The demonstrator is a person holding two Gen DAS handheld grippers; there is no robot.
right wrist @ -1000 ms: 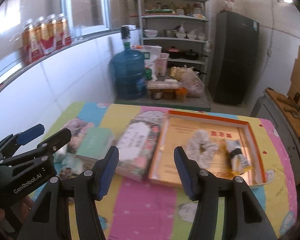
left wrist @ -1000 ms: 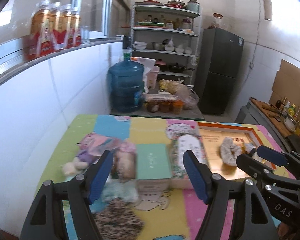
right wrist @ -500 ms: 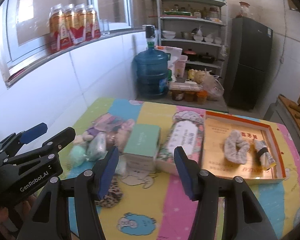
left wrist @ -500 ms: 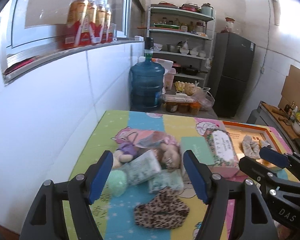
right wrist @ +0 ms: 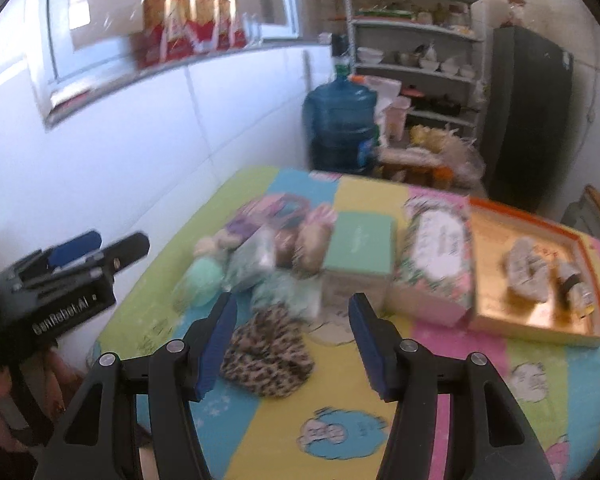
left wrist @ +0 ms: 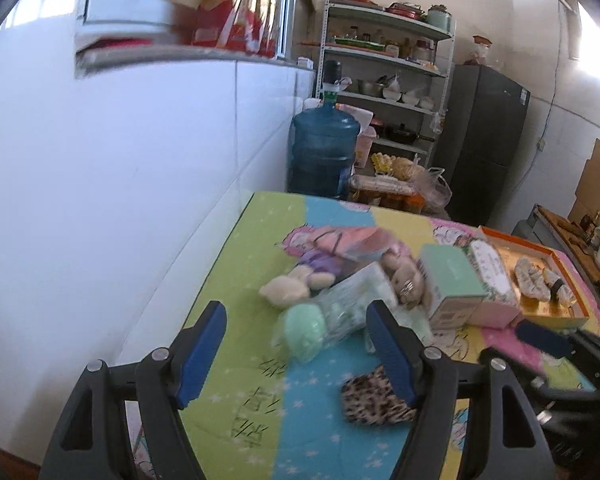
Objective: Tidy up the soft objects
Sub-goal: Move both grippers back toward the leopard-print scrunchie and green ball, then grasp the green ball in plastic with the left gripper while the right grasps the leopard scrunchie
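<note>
Grippers hover over the pile at the left end of the colourful mat [right wrist: 363,432], neither holding anything: the left gripper [left wrist: 296,354] stands spread wide above the mint-green soft ball [left wrist: 304,330] and the clear packet [left wrist: 351,304], and the right gripper [right wrist: 292,344] has its jaws opening over the leopard-print scrunchie [right wrist: 268,356], which lies between the pads but untouched. The orange tray [right wrist: 539,332] at the right already holds a pale scrunchie [right wrist: 525,270] and a small wrapped piece; the green box [right wrist: 359,244] and floral box [right wrist: 435,256] sit between pile and tray. To do this step well, I judge the right gripper should drop straight onto the leopard scrunchie, pinch its bunched middle so the fabric does not slip, then lift clear of the boxes before crossing to the tray; the left one should avoid snagging the plush doll [left wrist: 327,264] beside the packet. Compared with a second ago, both cameras have swung away from the tray toward the left pile and sit lower and closer to it, and the right jaws stand wider.
</note>
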